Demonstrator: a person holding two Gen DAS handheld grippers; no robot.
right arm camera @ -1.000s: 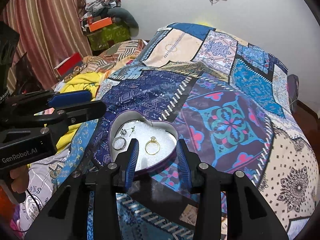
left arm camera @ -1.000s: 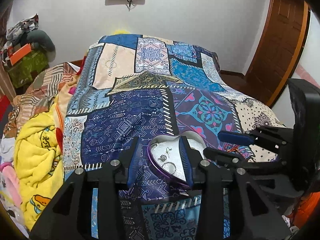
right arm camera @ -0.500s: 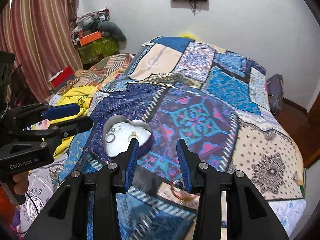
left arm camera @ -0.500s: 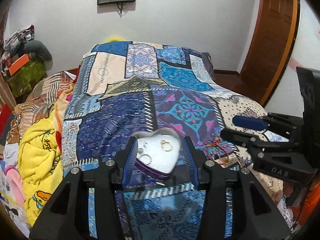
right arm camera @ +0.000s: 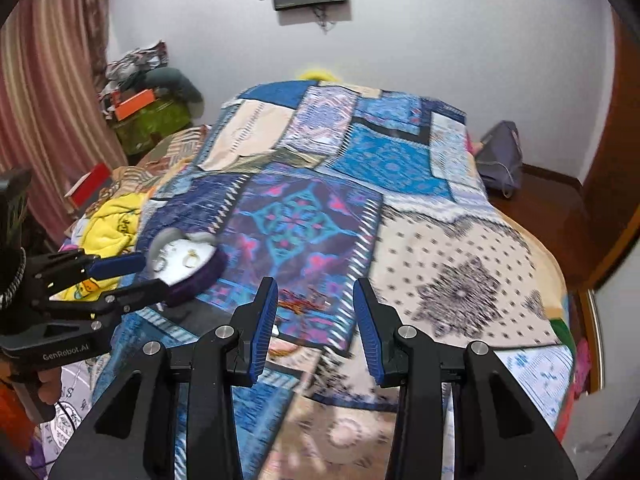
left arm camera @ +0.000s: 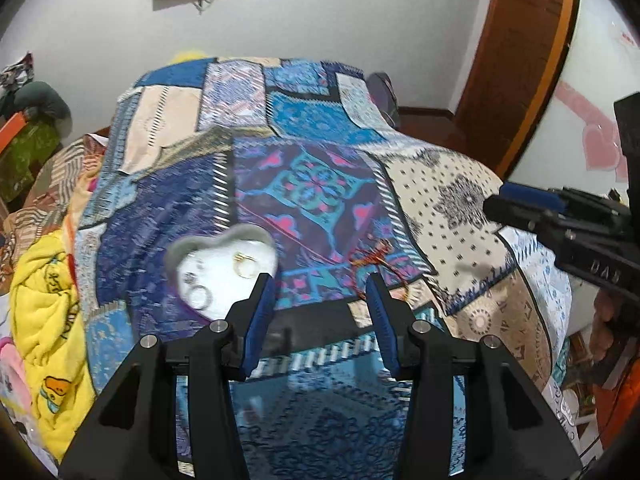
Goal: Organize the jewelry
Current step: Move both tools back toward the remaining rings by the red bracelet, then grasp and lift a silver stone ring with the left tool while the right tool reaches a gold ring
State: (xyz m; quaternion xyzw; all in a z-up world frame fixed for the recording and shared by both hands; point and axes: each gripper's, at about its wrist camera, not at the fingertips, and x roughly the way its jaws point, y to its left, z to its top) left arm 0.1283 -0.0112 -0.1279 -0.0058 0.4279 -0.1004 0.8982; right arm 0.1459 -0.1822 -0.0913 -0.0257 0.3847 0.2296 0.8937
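Heart-shaped tray (left arm camera: 224,268) now left of the released, empty left gripper (left arm camera: 320,292), right gripper (right arm camera: 316,300) likewise, rings blurred

A heart-shaped jewellery box with purple sides and white lining (left arm camera: 224,268) lies open on the patchwork bedspread — a gold ring (left arm camera: 245,266) and silver pieces inside. A red-and-gold thread bracelet (left arm camera: 376,258) lies apart, rightward.

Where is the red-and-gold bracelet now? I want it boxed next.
The bracelet lies loose on the patchwork bedspread, right of the heart-shaped box. In the right wrist view it sits just beyond the right gripper.
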